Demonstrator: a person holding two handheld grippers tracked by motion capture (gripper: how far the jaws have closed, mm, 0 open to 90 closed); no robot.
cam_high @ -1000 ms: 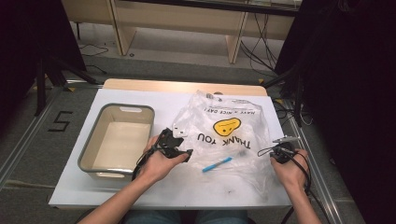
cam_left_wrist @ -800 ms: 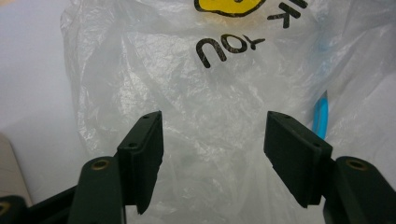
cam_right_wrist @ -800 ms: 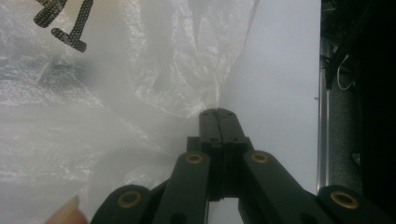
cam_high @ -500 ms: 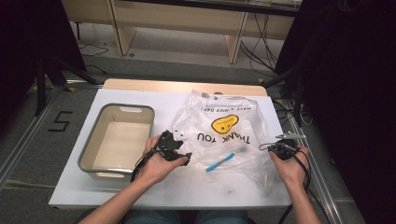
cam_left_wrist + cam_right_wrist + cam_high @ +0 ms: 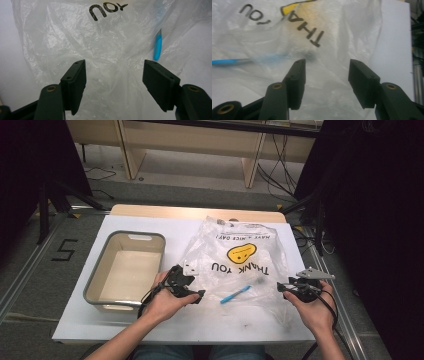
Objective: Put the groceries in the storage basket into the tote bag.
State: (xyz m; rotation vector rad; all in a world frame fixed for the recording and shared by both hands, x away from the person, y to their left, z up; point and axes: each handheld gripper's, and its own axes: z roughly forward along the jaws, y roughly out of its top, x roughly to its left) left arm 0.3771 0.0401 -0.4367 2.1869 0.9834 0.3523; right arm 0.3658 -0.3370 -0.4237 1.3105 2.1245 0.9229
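Note:
A clear plastic bag (image 5: 240,260) printed THANK YOU with a yellow smiley lies crumpled on the white table (image 5: 165,327). A blue pen (image 5: 235,295) lies at its near edge, partly under the film, and appears again as the pen (image 5: 157,47) and the pen (image 5: 229,61). My left gripper (image 5: 196,282) stands open at the bag's left edge, its jaws having widened a little. The left gripper (image 5: 115,67) has film below the gap, unpinched. My right gripper (image 5: 280,287) has just been opening at the bag's right edge. The right gripper (image 5: 327,65) is open over loose film.
An empty grey tub (image 5: 95,285) stands left of the bag, close to my left hand. The table's right edge runs just beside the right hand. Wooden furniture legs and cables are on the floor beyond the table.
The right gripper's jaws went from shut to wide open and the hand drew back slightly. The left gripper stayed put, jaws a little wider. Bag and pen lie as before.

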